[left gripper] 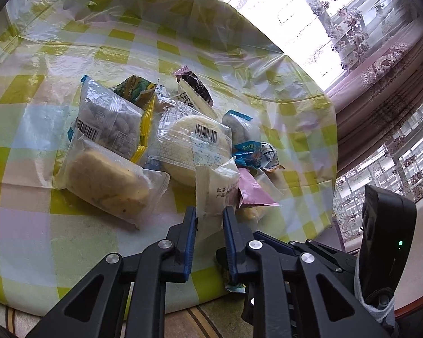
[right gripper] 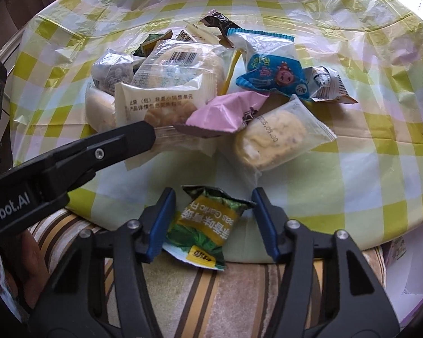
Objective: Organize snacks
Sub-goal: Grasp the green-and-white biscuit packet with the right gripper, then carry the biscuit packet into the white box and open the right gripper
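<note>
Two grippers over one checked table cover [right gripper: 352,169] bearing a heap of wrapped snacks. Left gripper [left gripper: 210,219]: jaws narrow, pads clamped on the near edge of one cream cookie packet [left gripper: 215,188] at the heap's front. Right gripper [right gripper: 214,219]: jaws half open, one green-and-yellow pea packet [right gripper: 208,225] between them at the table's near edge, right pad clear. Also counted: one pink packet [right gripper: 225,114], one blue cartoon packet [right gripper: 270,76], two barcoded clear bags.
</note>
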{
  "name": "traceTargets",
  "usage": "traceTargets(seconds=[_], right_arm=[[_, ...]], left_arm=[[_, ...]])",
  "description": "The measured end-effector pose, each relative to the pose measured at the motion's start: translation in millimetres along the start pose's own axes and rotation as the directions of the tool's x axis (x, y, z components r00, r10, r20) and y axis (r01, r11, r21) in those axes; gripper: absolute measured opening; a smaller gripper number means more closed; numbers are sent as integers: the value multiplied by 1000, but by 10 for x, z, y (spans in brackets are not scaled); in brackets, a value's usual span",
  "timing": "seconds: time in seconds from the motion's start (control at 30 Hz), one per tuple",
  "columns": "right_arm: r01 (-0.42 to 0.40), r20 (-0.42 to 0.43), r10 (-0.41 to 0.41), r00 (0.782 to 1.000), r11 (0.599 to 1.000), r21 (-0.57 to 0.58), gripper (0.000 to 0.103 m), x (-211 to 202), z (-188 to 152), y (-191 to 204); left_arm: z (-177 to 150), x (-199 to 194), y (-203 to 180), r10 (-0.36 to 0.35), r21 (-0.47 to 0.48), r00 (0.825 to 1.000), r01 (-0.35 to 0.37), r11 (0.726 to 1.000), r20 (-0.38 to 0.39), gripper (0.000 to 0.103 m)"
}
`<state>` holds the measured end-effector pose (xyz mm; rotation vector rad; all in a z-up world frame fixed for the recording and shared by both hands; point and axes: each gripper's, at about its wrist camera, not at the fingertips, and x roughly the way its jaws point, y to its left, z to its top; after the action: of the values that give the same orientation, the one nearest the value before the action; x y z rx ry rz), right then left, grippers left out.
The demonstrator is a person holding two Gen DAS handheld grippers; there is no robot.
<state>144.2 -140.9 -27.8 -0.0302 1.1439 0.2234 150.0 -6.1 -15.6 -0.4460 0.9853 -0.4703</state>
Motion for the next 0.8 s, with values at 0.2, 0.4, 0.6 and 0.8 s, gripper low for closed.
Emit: traceTargets(seconds=[0.2,0.4,0.6,0.8], right_arm=[[-37,12,36,999,999,26,48,-54,-49,-55],[-51,33,49,998,997,66,45,-176,-133,-188],[-30,58,26,998,996,81,45,-310,-170,-237],[-26,75,18,997,994,104,45,-408,-205,-339]], left_arm=[[-70,-76,-31,-12,-5,1000,12,1000,8,17],[-149,-135,-45,-4,-17,1000,4,1000,2,2],[-216,-190,-79,-2,-17,1000,2,1000,3,2],[-299,-290,-159,-8,-5,1000,8,1000,15,2]])
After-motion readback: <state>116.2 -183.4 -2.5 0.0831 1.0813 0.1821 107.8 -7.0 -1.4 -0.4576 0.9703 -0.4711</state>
